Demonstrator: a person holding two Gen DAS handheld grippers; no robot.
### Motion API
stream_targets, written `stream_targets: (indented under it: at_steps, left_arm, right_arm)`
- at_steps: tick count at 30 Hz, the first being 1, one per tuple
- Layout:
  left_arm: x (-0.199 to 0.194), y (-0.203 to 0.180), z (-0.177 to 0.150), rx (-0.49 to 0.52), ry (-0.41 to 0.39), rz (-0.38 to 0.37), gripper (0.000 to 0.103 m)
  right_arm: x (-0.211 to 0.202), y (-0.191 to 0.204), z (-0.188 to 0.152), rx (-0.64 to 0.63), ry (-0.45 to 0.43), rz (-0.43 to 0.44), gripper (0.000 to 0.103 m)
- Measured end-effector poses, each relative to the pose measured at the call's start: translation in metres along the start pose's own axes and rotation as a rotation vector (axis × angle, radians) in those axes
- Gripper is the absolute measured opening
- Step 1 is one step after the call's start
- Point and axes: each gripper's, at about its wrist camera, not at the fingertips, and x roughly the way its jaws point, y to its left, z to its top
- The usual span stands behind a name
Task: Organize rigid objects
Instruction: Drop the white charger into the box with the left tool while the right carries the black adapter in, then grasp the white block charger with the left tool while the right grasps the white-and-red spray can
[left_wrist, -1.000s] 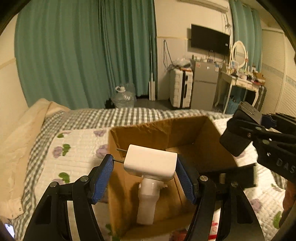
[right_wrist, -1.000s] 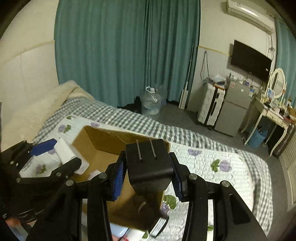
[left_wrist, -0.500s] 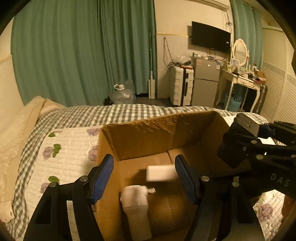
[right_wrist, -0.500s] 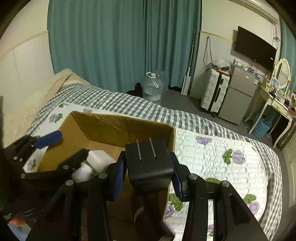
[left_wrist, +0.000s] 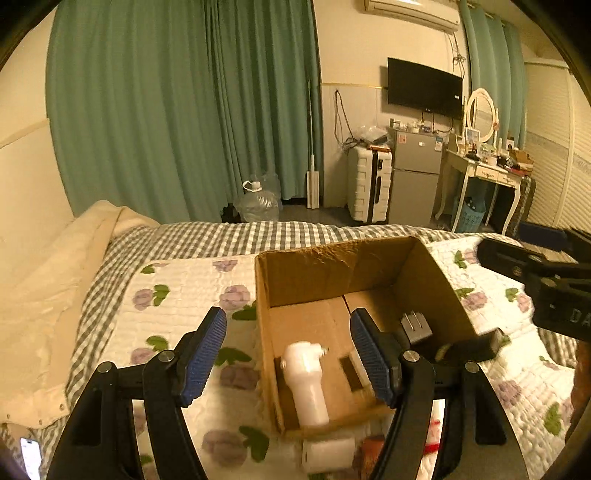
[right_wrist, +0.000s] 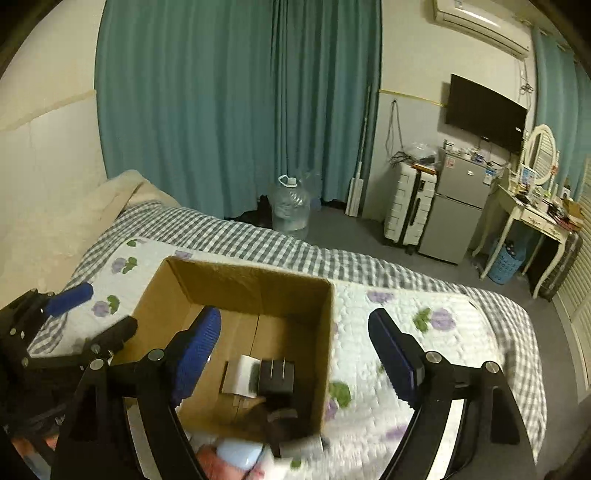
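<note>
Both grippers, left (left_wrist: 288, 354) and right (right_wrist: 295, 354), have just opened their jaws, empty, above the box (right_wrist: 325, 332), charger (right_wrist: 277, 376) at 6 o'clock inside.

One cardboard box (left_wrist: 354, 269) sits open on one bed (left_wrist: 177, 280). Inside the box are three things: one white bottle-shaped item (left_wrist: 306, 380) lying on its side, one black plug adapter (right_wrist: 277, 374) with two metal prongs, and one white block (right_wrist: 242, 374) just beside it. In front of the box on the bed, a few more small items lie blurred, among them one white roll (left_wrist: 328, 452); their full number cannot be told. Two grippers are in view, each with two blue-padded fingers (left_wrist: 205, 349). Beyond the bed stand one water jug (right_wrist: 290, 206), one white suitcase (left_wrist: 369, 184), one small fridge (left_wrist: 415, 181), one wall television (left_wrist: 424, 88), one dressing table (left_wrist: 484, 173) and one oval mirror (left_wrist: 480, 114).
</note>
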Motion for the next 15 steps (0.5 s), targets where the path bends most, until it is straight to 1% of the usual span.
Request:
stream_targets:
  at_steps: [3,6,10,12,15]
  left_arm:
    - [-0.019,0.003,-0.012,0.002,-0.004,-0.004,0.073]
    - [-0.028,0.005,-0.028,-0.001,0.009,-0.014,0.073]
    - [-0.022,0.003,-0.056,0.006,0.061,-0.011,0.073]
    - [-0.017,0.001,-0.07,0.003,0.092,-0.024,0.073]
    - [-0.001,-0.002,-0.092,-0.008,0.143,-0.034,0.073]
  right_arm:
    - [-0.029,-0.001,-0.02,0.002,0.007,-0.015,0.083]
    - [-0.043,0.0,-0.039,0.013,0.023,-0.02,0.083]
    - [-0.047,0.002,-0.068,0.043,0.056,-0.02,0.083]
    - [-0.042,0.005,-0.085,0.059,0.083,-0.008,0.083]
    - [-0.029,0.008,-0.101,0.063,0.12,-0.024,0.083]
